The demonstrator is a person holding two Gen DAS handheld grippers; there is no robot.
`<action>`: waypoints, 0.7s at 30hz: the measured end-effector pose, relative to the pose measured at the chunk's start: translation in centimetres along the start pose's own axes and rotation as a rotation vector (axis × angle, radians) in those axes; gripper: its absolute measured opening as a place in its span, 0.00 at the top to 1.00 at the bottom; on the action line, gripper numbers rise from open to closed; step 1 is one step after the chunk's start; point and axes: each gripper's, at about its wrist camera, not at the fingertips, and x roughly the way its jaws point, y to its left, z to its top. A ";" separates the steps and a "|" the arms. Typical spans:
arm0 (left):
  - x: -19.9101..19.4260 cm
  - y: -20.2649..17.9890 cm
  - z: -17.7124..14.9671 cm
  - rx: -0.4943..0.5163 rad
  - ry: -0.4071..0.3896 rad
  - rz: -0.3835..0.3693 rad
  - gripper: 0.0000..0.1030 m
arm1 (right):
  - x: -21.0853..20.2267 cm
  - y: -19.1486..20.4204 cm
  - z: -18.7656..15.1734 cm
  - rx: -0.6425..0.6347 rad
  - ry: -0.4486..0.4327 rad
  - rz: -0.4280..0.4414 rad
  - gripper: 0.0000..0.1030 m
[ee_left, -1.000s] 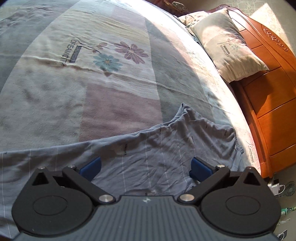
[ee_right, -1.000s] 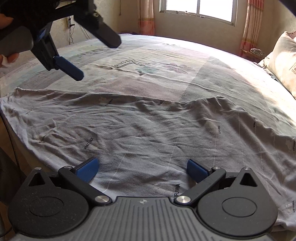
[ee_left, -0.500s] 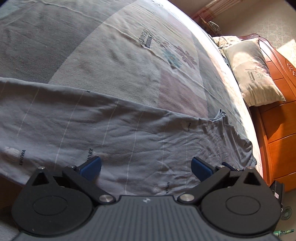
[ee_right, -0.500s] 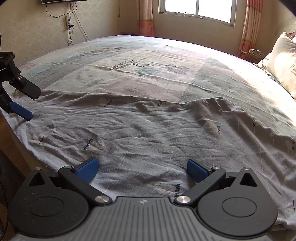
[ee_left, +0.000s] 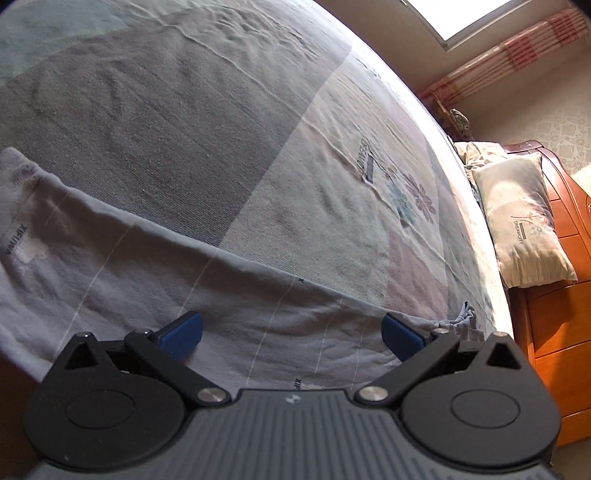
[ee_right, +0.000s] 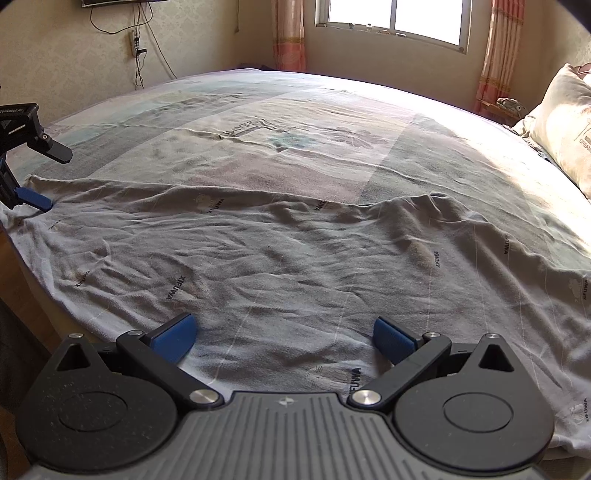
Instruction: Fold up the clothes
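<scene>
A grey garment [ee_right: 295, 266] with thin white lines and small printed words lies spread flat and wrinkled along the near edge of the bed. In the left wrist view the same garment [ee_left: 184, 280] runs as a long strip across the lower frame. My left gripper [ee_left: 291, 332] hovers open over its near edge, nothing between the blue pads. My right gripper [ee_right: 282, 338] is open above the garment's near middle, also empty. The left gripper [ee_right: 40, 173] shows at the far left of the right wrist view, near the garment's left end.
The bed cover [ee_right: 295, 147] with patchwork blocks and flower prints stretches behind the garment. A pillow [ee_left: 517, 221] leans on the orange wooden headboard [ee_left: 554, 314] at the right. A window [ee_right: 391, 18] with curtains and a wall with cables stand beyond the bed.
My left gripper has swung leftward along the garment toward its left end, turning its view from the headboard side. The right gripper has stayed put.
</scene>
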 end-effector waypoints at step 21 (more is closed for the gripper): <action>-6.0 0.3 5.6 0.012 -0.116 0.117 0.01 | 0.4 0.0 0.6 0.005 0.010 -0.006 0.00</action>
